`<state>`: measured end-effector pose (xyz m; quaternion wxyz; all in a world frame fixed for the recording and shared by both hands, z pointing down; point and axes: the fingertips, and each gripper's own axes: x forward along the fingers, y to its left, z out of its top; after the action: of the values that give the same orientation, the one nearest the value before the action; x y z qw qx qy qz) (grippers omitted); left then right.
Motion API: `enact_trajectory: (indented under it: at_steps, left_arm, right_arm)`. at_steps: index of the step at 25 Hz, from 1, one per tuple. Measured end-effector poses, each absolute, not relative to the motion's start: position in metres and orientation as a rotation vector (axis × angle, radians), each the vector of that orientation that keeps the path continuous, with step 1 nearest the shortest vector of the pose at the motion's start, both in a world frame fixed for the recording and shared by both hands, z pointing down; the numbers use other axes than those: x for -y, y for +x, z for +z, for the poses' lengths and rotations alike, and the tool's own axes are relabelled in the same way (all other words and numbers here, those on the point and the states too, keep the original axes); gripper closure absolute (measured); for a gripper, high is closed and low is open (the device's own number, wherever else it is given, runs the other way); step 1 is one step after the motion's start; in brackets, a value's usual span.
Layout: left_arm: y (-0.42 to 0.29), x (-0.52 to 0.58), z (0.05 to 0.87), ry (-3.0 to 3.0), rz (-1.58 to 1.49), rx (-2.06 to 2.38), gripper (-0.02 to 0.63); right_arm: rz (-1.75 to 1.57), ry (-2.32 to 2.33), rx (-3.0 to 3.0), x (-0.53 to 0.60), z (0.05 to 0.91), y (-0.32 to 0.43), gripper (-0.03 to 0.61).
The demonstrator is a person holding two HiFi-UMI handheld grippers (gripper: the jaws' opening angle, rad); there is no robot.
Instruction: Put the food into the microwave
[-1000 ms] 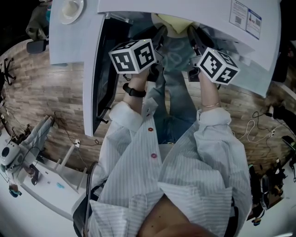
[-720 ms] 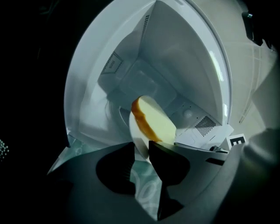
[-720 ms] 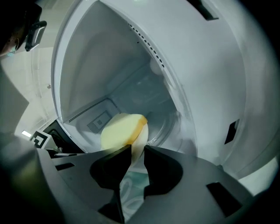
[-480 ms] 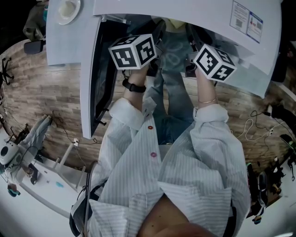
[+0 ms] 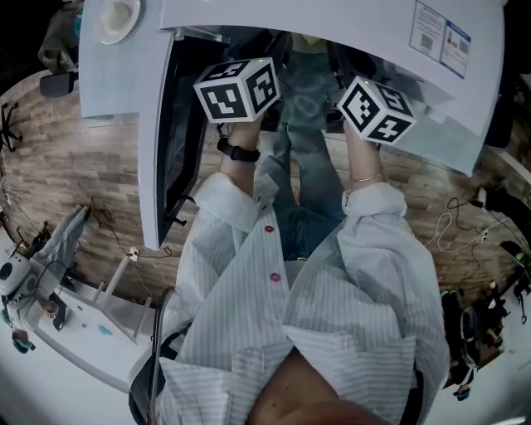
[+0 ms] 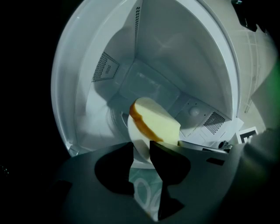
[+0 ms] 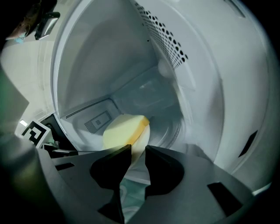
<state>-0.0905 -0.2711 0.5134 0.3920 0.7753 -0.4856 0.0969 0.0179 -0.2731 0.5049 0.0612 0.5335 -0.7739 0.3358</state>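
Left hand-held gripper (image 6: 141, 146) nudged inward, jaws opening, plate (image 6: 134, 136) rim between

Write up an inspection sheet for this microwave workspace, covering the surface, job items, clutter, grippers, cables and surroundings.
Surface: the white microwave cavity is lit, with its door swung open at the left.
Job's things: the white plate is inside the cavity and carries a slice of bread.
Clutter: a white bowl and a printed sticker are on the microwave's top.
Grippers: the left gripper has its jaws opening, with the plate's rim between them. The right gripper has its jaws closed on the opposite rim.
Cables: loose cables lie on the floor at the right.
Surroundings: wood-pattern floor, with white equipment at the lower left.
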Motion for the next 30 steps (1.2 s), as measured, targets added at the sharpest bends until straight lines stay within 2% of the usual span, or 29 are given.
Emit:
enact_trajectory:
  at_steps: [22,30]
  left_arm:
    - [-0.0962,0.2777,0.5155,1.982,0.294,1.301,0.481]
    - [-0.1001,0.2794,0.5141,2.012,0.332,1.348,0.465]
  right_arm:
    - [0.729,1.642,2.268,0.2816,0.5047,0.018,0.454]
    - [0.744,1.65,2.266,0.2815,0.5052,0.0185,0.454]
